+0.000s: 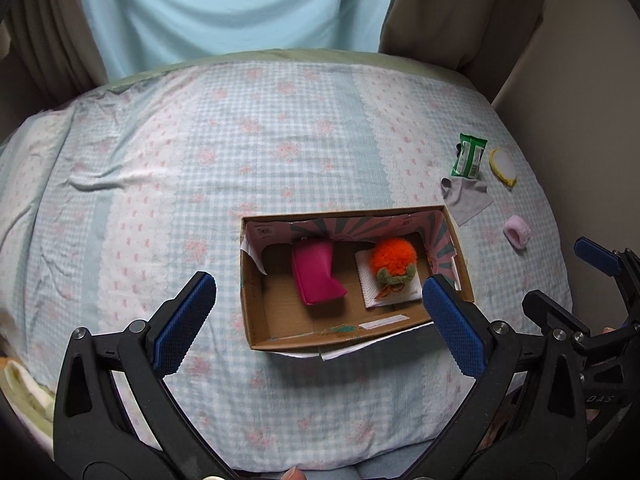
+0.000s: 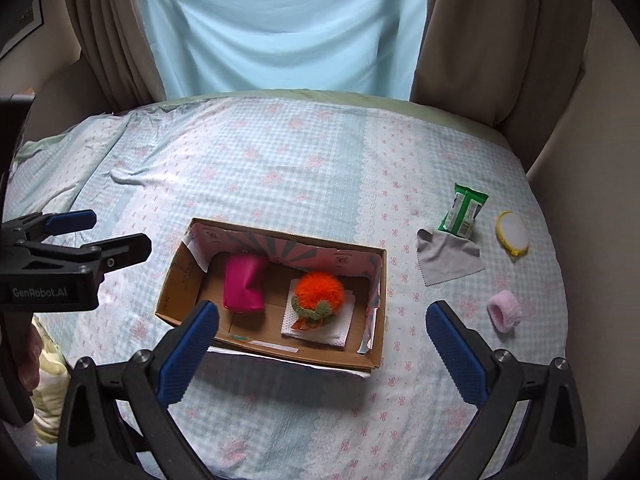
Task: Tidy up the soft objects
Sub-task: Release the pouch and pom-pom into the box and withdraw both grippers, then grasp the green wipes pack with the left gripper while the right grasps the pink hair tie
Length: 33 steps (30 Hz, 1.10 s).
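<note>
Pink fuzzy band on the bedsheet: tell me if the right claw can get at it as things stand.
Probably yes. The pink fuzzy band lies alone on the bedsheet, apart from the cardboard box and the grey cloth. The right claw is open and empty, with nothing between it and the band.

left hand-held gripper [image 1: 318, 304]: black frame | blue textured pads [image 1: 185, 322] | silver screws | marking, seemingly "GenRobot.AI"

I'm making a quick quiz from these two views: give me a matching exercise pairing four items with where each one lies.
Items:
1. orange pompom
2. magenta pouch
3. pink scrunchie
4. grey cloth

Places:
A. on the bedspread, partly under the green packet
B. in the box, on a white napkin
C. on the bedspread, alone
D. in the box, leaning on its far wall

Pairs: 1-B, 2-D, 3-C, 4-A
</note>
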Motion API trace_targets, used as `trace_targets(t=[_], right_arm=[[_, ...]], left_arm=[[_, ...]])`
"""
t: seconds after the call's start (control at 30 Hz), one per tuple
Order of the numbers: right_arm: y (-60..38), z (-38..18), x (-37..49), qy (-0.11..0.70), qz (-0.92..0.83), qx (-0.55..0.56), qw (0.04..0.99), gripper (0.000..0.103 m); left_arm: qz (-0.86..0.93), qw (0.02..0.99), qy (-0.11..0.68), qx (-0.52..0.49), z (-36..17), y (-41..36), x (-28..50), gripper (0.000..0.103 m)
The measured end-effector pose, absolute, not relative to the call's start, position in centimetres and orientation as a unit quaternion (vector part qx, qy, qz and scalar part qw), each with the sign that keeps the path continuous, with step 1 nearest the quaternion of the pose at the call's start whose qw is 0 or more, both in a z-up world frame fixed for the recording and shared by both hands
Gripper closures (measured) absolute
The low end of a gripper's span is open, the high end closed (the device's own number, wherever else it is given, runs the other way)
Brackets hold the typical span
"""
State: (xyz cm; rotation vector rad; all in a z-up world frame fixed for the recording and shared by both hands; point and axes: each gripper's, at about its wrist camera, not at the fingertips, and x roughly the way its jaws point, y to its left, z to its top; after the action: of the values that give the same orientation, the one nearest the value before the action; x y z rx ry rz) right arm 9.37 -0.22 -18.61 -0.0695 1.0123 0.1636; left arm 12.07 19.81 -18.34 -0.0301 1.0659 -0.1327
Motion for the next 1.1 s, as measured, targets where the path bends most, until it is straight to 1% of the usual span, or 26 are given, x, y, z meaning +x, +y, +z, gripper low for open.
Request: trace_targets(t=[0.23, 0.43, 0.63, 0.8, 0.93, 1.1], right_arm=[[-2.8, -12.8, 6.4, 0.430, -0.019, 0.015, 0.903, 0.000], [-4.5, -10.2, 4.8, 0.392, -0.049, 0.018, 0.919, 0.000], [-8.1, -10.2, 4.0, 0.377, -0.044, 0.012, 0.925, 0.000], [-13.5, -10.5, 3.7, 0.376, -0.046, 0.019, 0.925, 0.000], [-18.2, -11.7, 4.4, 0.383, -0.050, 0.006, 0.922, 0.000], [-23.4, -14.4, 6.4, 0.390, -0.033, -0.014, 0.920, 0.000]], left_arm=[[-0.034, 0.906, 0.422, -0.001, -11.4, 20.2, 8.9, 0.000], [-0.025, 0.920, 0.390, -0.009, -8.8, 19.2, 7.1, 0.000], [-0.013, 0.928, 0.372, -0.017, -7.9, 15.4, 6.3, 0.000], [-0.020, 0.929, 0.369, -0.010, -7.8, 9.8, 6.8, 0.000], [-0.025, 0.930, 0.365, -0.018, -8.2, 5.0, 7.9, 0.000], [-0.037, 0.924, 0.378, -0.029, -10.1, -1.2, 10.4, 0.000]])
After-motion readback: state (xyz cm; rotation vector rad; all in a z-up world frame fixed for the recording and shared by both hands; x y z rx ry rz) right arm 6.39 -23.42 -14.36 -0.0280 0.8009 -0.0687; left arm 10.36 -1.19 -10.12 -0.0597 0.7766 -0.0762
